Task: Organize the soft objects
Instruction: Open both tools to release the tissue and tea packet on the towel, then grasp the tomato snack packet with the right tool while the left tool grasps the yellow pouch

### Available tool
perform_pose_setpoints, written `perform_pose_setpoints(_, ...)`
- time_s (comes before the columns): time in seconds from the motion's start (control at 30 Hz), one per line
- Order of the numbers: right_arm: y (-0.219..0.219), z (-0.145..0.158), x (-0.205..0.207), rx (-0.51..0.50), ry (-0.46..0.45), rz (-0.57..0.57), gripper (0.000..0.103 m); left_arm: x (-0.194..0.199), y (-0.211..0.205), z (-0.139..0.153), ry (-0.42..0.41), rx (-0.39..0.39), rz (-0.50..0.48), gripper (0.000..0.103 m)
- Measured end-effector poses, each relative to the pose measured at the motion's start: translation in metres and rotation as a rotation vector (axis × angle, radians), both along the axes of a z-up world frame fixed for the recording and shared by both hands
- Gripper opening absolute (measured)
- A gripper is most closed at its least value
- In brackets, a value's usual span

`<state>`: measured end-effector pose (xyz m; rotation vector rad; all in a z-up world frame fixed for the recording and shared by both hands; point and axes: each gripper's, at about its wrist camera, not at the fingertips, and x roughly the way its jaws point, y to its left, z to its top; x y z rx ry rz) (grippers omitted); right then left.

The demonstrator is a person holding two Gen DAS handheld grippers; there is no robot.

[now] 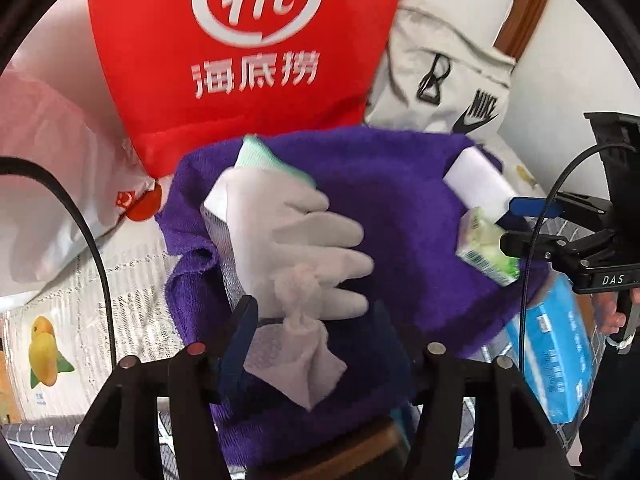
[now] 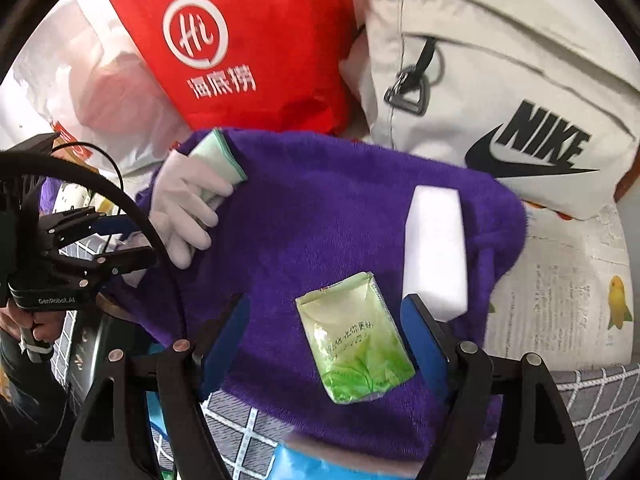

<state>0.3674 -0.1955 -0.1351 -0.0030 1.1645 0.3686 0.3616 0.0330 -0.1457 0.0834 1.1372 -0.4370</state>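
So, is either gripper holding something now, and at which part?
Nothing is held. The left gripper stands open around the knotted white wipe lying on the purple towel. The right gripper is open around the green tissue pack, not pressing it.

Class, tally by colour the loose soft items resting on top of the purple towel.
White: 3 – white rubber glove, white knotted cloth pouch, white foam sponge block
Green: 1 – green tissue packet
Total: 4
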Motion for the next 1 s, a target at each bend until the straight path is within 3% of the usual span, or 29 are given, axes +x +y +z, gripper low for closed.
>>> perform_pose_setpoints(0.33, 0.005, 0.054, -0.062, 0.025, -0.115, -0.003, 0.077, -0.033, 0.009, 0.040, -0.035, 0.031, 0.032, 0.059)
perform_pose_setpoints(0.6, 0.018, 0.075, -0.123, 0.032, -0.177, 0.001, 0.077, -0.081, 0.022, 0.064, -0.063, 0.022, 0.074, 0.059)
perform_pose_setpoints(0.83, 0.038, 0.061, -0.182, 0.047, -0.145, 0.049, 0.077, -0.139, 0.030, 0.083, -0.110, 0.006, 0.089, 0.061)
perform_pose_setpoints(1.0, 0.059, 0.025, -0.222, 0.039, -0.058, 0.061, 0.077, -0.169, 0.037, 0.076, -0.106, -0.003, 0.129, 0.062)
